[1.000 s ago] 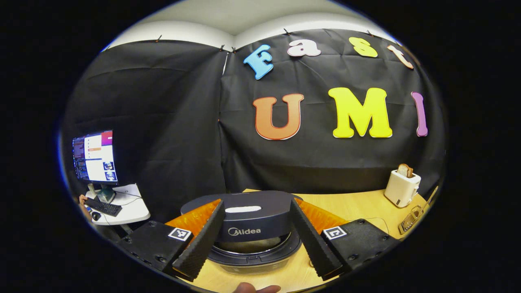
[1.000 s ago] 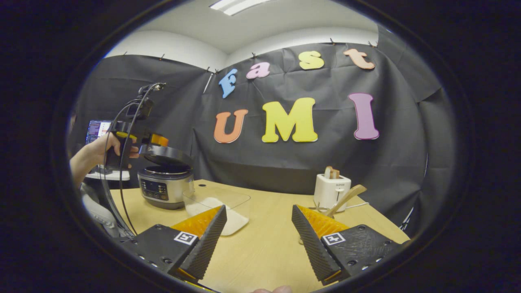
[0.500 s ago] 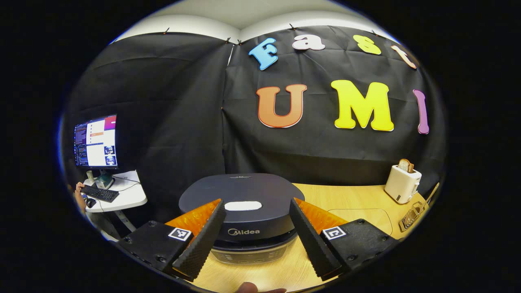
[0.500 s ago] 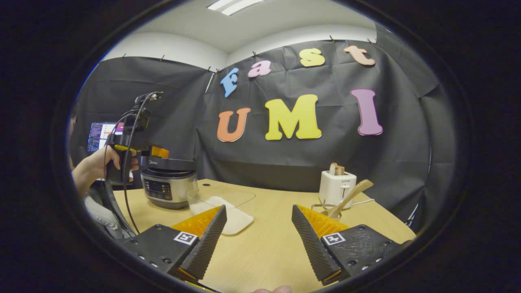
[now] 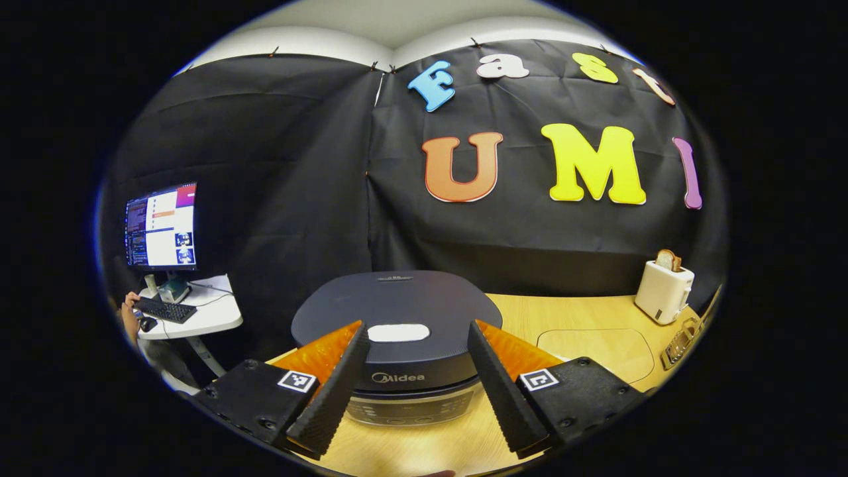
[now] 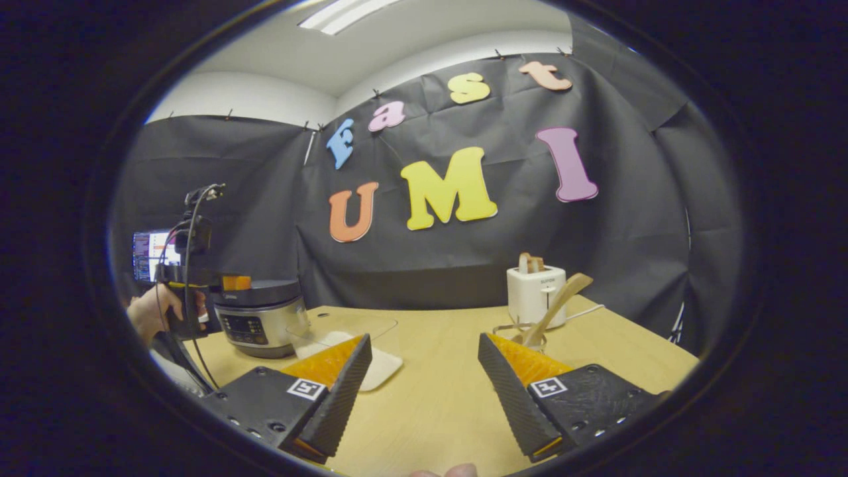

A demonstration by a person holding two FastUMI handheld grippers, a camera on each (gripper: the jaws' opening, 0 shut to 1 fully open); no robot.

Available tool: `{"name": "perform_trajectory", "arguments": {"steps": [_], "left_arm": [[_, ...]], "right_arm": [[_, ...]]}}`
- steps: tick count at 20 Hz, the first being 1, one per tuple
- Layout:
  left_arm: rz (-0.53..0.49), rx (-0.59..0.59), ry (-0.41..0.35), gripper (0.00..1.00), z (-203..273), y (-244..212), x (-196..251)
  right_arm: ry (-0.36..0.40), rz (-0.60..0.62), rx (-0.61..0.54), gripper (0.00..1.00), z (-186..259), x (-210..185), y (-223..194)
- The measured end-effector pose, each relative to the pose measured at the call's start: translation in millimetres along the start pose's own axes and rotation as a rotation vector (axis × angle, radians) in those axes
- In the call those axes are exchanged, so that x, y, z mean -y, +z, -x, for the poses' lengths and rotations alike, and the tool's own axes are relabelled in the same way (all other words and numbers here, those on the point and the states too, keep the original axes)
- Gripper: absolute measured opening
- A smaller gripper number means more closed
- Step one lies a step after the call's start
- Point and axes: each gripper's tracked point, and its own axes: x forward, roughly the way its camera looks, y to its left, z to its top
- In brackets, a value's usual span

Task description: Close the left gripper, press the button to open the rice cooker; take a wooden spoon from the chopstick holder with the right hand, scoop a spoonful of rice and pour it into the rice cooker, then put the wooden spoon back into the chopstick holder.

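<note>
The left gripper [image 5: 414, 377] was spread wide with nothing between its fingers; it hovered just in front of the rice cooker [image 5: 397, 324], whose dark lid lay down over the body; the pale button [image 5: 398, 332] on the lid showed in the gap between the fingers, untouched. In the right gripper view the same left gripper [image 6: 228, 283] was seen at the far left, held by a hand [image 6: 149, 315] close beside the cooker [image 6: 258, 318] at lid height; whether it touched the lid could not be told. The right gripper [image 6: 424, 391] was likewise released, its fingers wide apart and empty, above the wooden table [image 6: 437, 397]; a clear container of rice [image 6: 351, 341] stood just to the right of the cooker, partly behind the gripper's left finger. The wooden spoon [image 6: 556, 308] leaned in the chopstick holder [image 6: 523, 336], its bowl uppermost, just in front of a white toaster [image 6: 535, 295] holding bread; a monitor [image 5: 161, 226] glowed on a side desk beyond the table.
</note>
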Motion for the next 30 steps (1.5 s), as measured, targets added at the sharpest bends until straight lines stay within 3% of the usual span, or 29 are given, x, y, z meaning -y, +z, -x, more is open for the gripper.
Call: {"name": "perform_trajectory", "arguments": {"steps": [1, 4, 5, 6, 7, 9, 13, 16, 19, 21, 22, 26, 27, 30], "left_arm": [[0.006, -0.015, -0.001, 0.95, 2, -7, -1], [0.007, 0.030, -0.009, 0.94, 2, -3, -1], [0.008, 0.027, -0.009, 1.00, 2, -4, 1], [0.003, 0.024, -0.009, 0.94, 2, -5, 1], [0.005, 0.027, -0.010, 0.94, 3, -3, 1], [0.008, 0.033, -0.011, 0.94, 2, -2, 2], [-0.013, 0.036, -0.022, 0.93, 3, 1, 2], [-0.023, 0.034, -0.035, 0.93, 3, 3, 2], [0.025, 0.031, -0.081, 0.98, 7, 11, 10], [0.037, 0.049, -0.081, 0.98, 12, 20, 5], [0.036, 0.054, -0.073, 0.98, 16, 25, 2], [0.015, 0.114, -0.159, 0.97, 42, 58, 29], [0.004, 0.132, -0.186, 0.97, 51, 65, 38], [0.000, 0.195, -0.267, 0.97, 77, 77, 68]], "right_arm": [[0.003, -0.011, -0.006, 0.96, -3, 0, -3], [0.016, -0.030, -0.032, 0.93, -11, -5, -13], [0.019, -0.033, -0.038, 0.93, -14, -5, -15], [0.020, -0.032, -0.042, 0.96, -14, -7, -16], [0.018, -0.029, -0.042, 0.96, -16, -7, -15], [0.006, -0.022, -0.034, 0.92, -16, -6, -12], [-0.026, -0.002, -0.024, 0.96, -14, -5, -7], [-0.054, 0.015, -0.006, 0.92, -9, -5, 2], [-0.082, 0.051, 0.030, 0.92, -5, -4, 17], [-0.102, 0.072, 0.052, 0.96, -2, -2, 25], [-0.113, 0.082, 0.055, 0.92, -3, -2, 28], [-0.137, 0.109, 0.078, 0.99, -2, -2, 44], [-0.148, 0.118, 0.094, 0.92, -1, -1, 52], [-0.161, 0.113, 0.128, 0.96, 2, -6, 71]]}}
